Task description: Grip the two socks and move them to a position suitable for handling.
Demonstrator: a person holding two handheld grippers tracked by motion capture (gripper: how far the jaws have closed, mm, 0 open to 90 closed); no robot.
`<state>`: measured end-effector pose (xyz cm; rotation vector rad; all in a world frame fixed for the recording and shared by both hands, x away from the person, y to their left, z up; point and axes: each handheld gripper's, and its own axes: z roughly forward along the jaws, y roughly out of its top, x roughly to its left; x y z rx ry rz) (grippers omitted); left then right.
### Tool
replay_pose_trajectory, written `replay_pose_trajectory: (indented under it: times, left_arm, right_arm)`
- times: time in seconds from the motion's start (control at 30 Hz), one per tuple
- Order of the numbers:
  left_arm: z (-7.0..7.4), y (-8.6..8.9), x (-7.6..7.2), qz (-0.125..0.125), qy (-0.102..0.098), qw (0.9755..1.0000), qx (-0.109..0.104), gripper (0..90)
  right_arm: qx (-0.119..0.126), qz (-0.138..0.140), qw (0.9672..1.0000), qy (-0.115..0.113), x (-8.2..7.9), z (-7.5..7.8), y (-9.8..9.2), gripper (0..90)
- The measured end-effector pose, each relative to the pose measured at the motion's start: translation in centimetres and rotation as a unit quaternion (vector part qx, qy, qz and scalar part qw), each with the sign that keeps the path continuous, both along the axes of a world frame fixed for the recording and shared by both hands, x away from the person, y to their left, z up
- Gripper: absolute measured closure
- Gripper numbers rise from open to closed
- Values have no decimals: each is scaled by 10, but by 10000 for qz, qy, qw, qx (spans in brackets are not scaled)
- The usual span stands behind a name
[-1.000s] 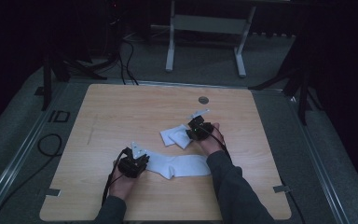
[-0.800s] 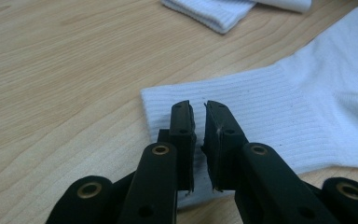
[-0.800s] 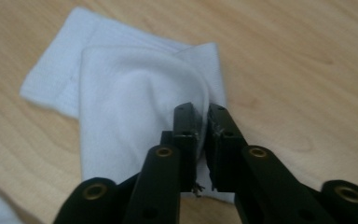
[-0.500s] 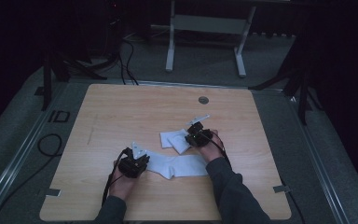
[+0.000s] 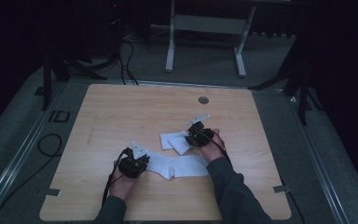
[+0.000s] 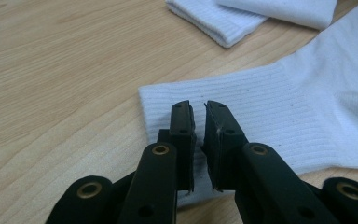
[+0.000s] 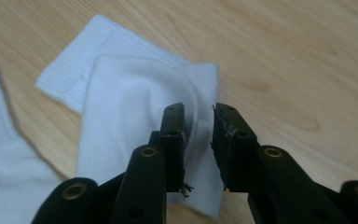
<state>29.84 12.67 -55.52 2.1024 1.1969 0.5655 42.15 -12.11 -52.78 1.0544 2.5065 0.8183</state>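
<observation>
Two white socks lie on the wooden table (image 5: 121, 116). The long sock (image 5: 179, 165) is spread flat, and its ribbed cuff (image 6: 284, 107) lies under my left gripper (image 5: 143, 161). The left gripper (image 6: 199, 109) has its jaws nearly together, with only a slit between them and no cloth visibly pinched. The folded sock (image 5: 175, 141) lies just beyond the long one. My right gripper (image 5: 189, 138) is at the folded sock's right edge. The right gripper (image 7: 199, 112) has just been opening, and its pads stand apart over the corner of the folded sock (image 7: 121, 102) without pressing it.
A round grommet (image 5: 203, 100) sits in the table's far side. White stand legs (image 5: 170, 46) and dark cables (image 5: 126, 60) are on the floor beyond the table. A cable loop (image 5: 46, 144) lies left of the table. Bare wood stretches to the left and far side.
The right gripper has slid slightly nearer to the person along the folded sock. The left gripper and the long sock have stayed put.
</observation>
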Motion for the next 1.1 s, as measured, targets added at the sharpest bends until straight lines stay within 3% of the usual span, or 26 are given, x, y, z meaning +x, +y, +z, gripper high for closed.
replay_pose_trajectory:
  times: [0.13, 0.2, 0.27, 0.5, 0.8, 1.1]
  left_arm:
    - [0, 0, 0, -18, 0, 10000, 14, 812]
    - [0, 0, 0, -11, 4, 10000, 7, 812]
    - [0, 0, 0, 1, -9, 10000, 12, 812]
    - [0, 0, 0, 1, 2, 10000, 16, 812]
    - [0, 1, 0, 31, -7, 10000, -10, 812]
    - [-1, 0, 0, 10, 19, 10000, 21, 812]
  right_arm:
    - [-36, 82, 9999, -98, 6, 1, 7, 720]
    - [-125, 146, 9998, -48, 9, 0, 12, 842]
    - [-177, 147, 9997, -77, 9, 1, 14, 885]
    - [135, 119, 9996, -208, 1, 20, 6, 887]
    - [364, -222, 9984, -379, 1, 45, -34, 889]
    - [399, -809, 9953, -342, 7, 49, -87, 889]
